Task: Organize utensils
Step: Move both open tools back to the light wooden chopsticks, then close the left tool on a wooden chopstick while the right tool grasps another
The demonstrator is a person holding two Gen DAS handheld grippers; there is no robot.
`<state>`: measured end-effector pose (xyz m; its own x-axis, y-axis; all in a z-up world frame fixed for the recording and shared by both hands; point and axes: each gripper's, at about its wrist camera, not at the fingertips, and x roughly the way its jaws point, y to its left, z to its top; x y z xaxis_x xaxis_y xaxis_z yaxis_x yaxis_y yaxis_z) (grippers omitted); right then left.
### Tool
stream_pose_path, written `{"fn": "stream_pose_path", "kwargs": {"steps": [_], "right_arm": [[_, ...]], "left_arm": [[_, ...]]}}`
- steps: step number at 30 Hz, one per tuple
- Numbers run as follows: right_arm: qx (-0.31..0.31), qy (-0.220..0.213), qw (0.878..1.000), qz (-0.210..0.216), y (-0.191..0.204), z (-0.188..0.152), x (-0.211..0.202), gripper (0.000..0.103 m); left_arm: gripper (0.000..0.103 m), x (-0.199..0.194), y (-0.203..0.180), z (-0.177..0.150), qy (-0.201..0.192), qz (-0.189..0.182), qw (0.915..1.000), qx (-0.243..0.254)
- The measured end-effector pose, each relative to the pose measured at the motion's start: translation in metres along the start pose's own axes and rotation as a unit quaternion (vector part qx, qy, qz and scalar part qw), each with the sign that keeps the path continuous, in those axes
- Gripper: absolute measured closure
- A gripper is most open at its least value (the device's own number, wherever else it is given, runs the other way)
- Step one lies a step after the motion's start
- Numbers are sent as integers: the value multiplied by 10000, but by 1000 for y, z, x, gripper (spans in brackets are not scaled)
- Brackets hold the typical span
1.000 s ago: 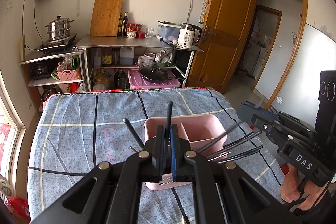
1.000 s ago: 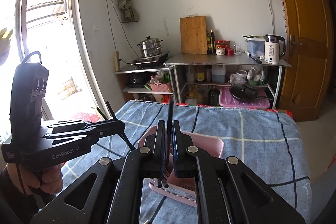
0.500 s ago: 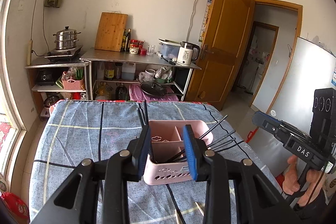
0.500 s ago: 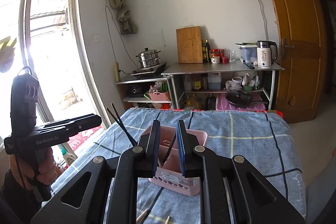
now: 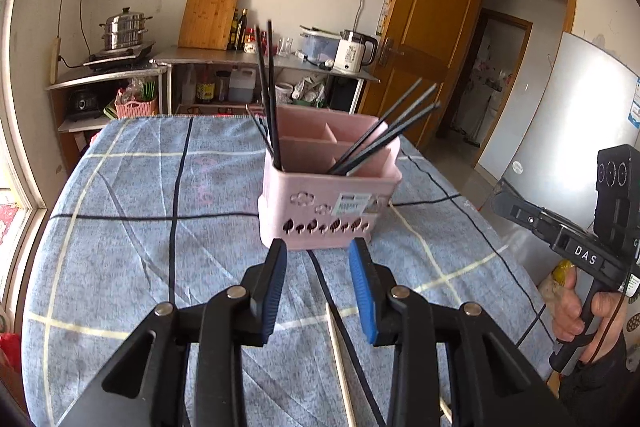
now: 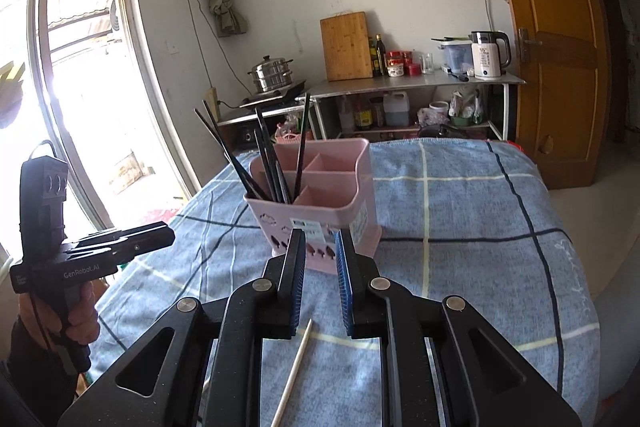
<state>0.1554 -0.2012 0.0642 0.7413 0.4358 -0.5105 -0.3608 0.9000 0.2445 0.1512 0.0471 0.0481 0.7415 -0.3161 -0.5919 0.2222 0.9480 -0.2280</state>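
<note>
My left tongs point(image 5: 318, 287) hang over the near part of the tabletop point(image 5: 120, 247), which has a blue checked cloth on it. The two blue pads point(image 5: 273, 291) are wide apart. They hold nothing and touch nothing. Just past their tips stands the pink utensil holder point(image 5: 328, 211), near the middle of the tabletop. It stands upright and has walls inside that split it into parts.

On the left side of the holder, a few black chopsticks point(image 5: 271, 87) stick up almost straight from the near left corner. On its right side, more black chopsticks point(image 5: 392, 131) lean out toward the right edge of the tabletop. Under my left tongs, a pale wooden chopstick point(image 5: 340, 359) lies flat on the cloth, close to the near edge. A thin black stick point(image 5: 352, 355) lies right beside it.

My right tongs point(image 6: 319, 283) also hang over the near part of the tabletop, in front of the holder. Their pads point(image 6: 295, 287) are apart too, but the gap is smaller. They hold nothing. From this side, the tips sit in front of the holder's near wall, and I cannot tell if they touch it. The pale chopstick lies on the cloth below them.

Far behind, a cutting board point(image 5: 210, 15) and a white kettle point(image 5: 354, 53) sit on a shelf by the wall.
</note>
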Motion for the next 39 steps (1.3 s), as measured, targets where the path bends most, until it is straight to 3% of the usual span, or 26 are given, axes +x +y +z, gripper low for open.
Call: {"fn": "stream_pose_path", "kwargs": {"steps": [8,25,34,39], "right_arm": [[76,485,9988,-9,-5,-29,20,87],[53,1415,9898,126,-1,-71,78,89],[-42,1630,9866,104,3,-74,94,89],[-183,1887,9819,31,10,-78,110,89]], "left_arm": [[69,43,-4,-31,689,16,9976,11],[70,104,-14,-54,1530,39,9881,154],[90,105,-14,-55,1530,281,9871,373],[90,104,-9,-55,1585,266,9866,294]]}}
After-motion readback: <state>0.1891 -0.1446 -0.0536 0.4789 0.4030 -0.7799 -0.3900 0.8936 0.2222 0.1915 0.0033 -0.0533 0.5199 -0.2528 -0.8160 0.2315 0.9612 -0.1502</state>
